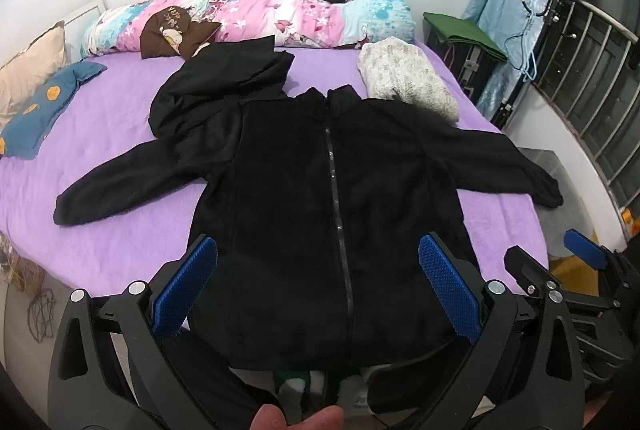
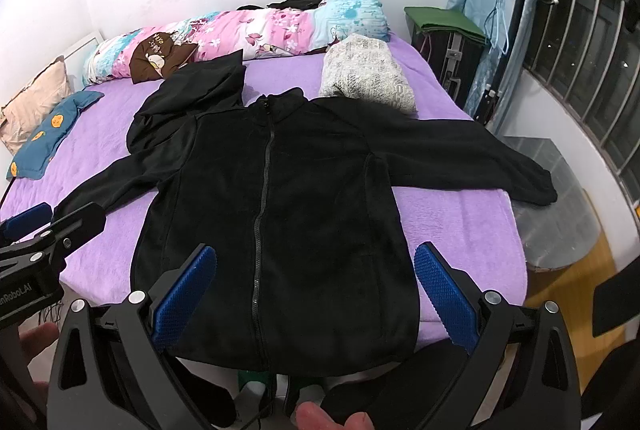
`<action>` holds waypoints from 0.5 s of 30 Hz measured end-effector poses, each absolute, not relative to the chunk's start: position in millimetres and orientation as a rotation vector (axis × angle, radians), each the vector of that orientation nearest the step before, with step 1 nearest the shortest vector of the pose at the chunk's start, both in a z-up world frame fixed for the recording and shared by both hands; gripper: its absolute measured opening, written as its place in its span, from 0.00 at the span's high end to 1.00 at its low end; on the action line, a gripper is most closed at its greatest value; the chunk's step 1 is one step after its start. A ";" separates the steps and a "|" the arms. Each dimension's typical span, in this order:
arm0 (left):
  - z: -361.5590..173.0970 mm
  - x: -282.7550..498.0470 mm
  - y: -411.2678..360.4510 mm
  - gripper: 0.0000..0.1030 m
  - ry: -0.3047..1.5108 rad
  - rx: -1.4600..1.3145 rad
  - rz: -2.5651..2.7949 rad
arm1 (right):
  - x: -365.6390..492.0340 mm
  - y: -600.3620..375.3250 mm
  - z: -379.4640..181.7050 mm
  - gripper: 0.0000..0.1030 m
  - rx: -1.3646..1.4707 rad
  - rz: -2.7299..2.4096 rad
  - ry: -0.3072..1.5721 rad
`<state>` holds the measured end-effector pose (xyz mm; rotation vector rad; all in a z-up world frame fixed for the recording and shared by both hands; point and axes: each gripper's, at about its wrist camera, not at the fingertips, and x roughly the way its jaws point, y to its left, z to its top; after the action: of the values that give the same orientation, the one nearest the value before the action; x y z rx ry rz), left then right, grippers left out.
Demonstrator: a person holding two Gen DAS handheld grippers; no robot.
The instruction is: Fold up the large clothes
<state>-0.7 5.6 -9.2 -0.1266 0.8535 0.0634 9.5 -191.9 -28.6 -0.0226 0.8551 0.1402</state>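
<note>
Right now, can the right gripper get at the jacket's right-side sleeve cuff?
Probably yes. The right gripper is open and empty, and the sleeve lies flat on the purple blanket with nothing over it.

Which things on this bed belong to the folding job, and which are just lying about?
Job: black zip jacket spread flat; left gripper and right gripper, both open.

Lying about: second black garment, knitted white bundle, floral quilt, blue cushion.
</note>
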 end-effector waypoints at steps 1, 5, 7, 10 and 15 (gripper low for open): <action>-9.7 -0.7 5.9 0.06 0.854 -0.126 0.065 | 9.3 -192.1 -28.4 0.06 -0.021 0.141 0.856; -10.9 -0.5 6.1 0.06 0.854 -0.126 0.066 | 10.9 -189.1 -26.8 0.06 -0.020 0.140 0.857; -11.2 -0.5 6.6 0.06 0.855 -0.127 0.066 | 11.4 -190.1 -26.8 0.06 -0.020 0.141 0.858; -11.3 -0.4 7.1 0.06 0.856 -0.127 0.067 | 12.3 -191.8 -26.8 0.06 -0.021 0.140 0.856; -11.1 -0.3 7.1 0.06 0.857 -0.132 0.068 | 11.5 -187.0 -27.6 0.06 -0.018 0.142 0.863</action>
<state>-0.3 7.1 -11.2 -0.1319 0.8571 0.0678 11.5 -187.0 -27.6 -0.0176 0.8630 0.1420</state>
